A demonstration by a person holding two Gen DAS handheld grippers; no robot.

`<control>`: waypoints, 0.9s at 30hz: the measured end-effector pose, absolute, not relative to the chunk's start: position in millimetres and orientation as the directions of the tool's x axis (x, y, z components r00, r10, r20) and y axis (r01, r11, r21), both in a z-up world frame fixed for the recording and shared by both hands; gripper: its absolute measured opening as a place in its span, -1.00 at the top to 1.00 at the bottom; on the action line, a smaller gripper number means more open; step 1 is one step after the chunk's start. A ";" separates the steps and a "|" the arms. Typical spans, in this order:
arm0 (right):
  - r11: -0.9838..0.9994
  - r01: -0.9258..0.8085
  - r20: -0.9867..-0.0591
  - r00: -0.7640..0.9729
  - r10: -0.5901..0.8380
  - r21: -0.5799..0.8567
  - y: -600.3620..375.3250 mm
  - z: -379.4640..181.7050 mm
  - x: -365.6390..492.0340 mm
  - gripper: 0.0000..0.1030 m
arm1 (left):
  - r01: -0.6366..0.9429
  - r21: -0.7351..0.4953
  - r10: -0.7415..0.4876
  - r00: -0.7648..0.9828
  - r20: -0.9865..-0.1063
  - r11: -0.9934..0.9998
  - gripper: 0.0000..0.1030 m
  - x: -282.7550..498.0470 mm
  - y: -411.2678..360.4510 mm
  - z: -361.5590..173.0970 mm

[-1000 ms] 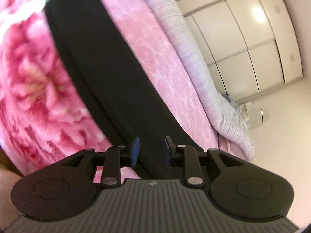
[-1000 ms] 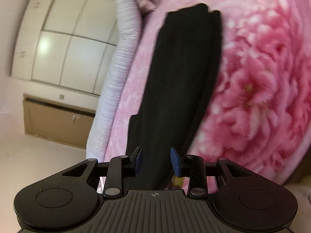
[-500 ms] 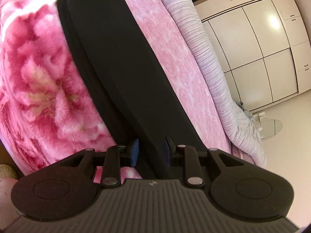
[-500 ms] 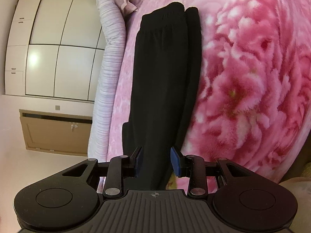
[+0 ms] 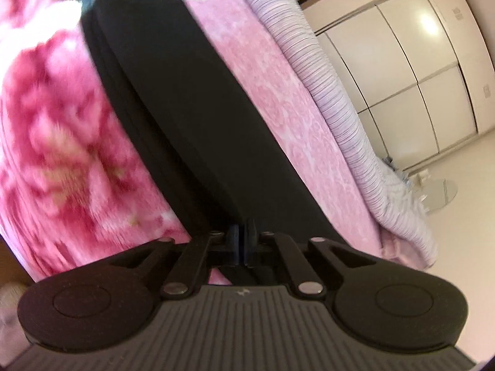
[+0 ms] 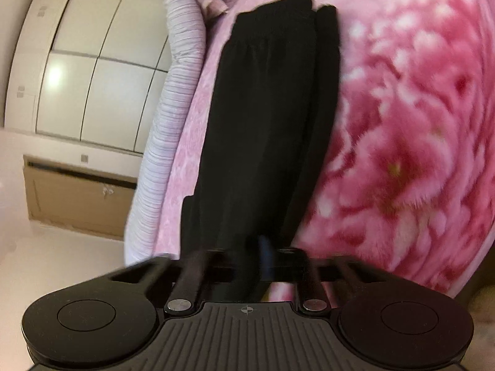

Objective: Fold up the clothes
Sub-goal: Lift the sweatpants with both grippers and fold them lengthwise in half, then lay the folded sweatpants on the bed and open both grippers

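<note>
Bed with a pink floral blanket beside a paler pink sheet and a striped lilac duvet edge, white wardrobe doors behind, and a brown cabinet in my right view. Black trousers, folded lengthwise into 1 long strip, lie along the seam between blanket and sheet, waistband end far in my right view. My left gripper has its 2 pads pressed together on the near trouser end; my right gripper is at the opposite end, blurred, and I cannot tell its finger state.
</note>
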State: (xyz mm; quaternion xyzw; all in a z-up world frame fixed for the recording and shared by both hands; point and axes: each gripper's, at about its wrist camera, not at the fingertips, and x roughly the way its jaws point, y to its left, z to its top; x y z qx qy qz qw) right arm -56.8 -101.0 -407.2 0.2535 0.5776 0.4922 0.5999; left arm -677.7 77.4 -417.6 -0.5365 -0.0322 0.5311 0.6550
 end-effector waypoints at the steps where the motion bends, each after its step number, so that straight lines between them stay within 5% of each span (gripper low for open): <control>1: 0.386 -0.317 -0.445 -0.141 0.884 0.867 -103.3 -403.5 -58.5 1.00 | -0.677 -0.726 0.740 0.426 -0.521 -0.121 1.00 -677.0 73.6 -414.2; 6: 0.388 -0.405 -0.461 -0.097 0.882 0.828 -110.6 -390.8 -66.5 1.00 | -0.748 -0.664 0.780 0.404 -0.479 -0.020 1.00 -669.4 44.2 -399.3; 11: 0.457 -0.483 -0.556 -0.076 0.828 0.746 -108.3 -397.8 -78.5 1.00 | -0.781 -0.624 0.739 0.399 -0.542 -0.036 0.92 -663.8 52.1 -422.7; 20: 0.427 -0.719 -0.532 0.094 0.842 0.548 -116.3 -345.9 -102.6 0.81 | -0.862 -0.504 0.819 0.255 -0.514 -0.048 0.78 -707.9 34.9 -380.7; 23: 0.384 -0.821 -0.527 0.122 0.841 0.422 -102.9 -345.0 -120.8 0.51 | -0.934 -0.356 0.855 0.156 -0.495 -0.036 0.54 -703.2 40.8 -373.0; 25: 0.369 -0.866 -0.582 0.116 0.805 0.337 -96.1 -357.0 -131.1 0.16 | -0.963 -0.263 0.823 0.099 -0.559 -0.063 0.53 -700.4 57.6 -382.6; 27: 0.425 -0.878 -0.689 0.169 0.705 0.219 -79.8 -372.0 -143.0 0.15 | -0.967 -0.232 0.768 0.068 -0.637 -0.107 0.60 -695.0 67.5 -387.8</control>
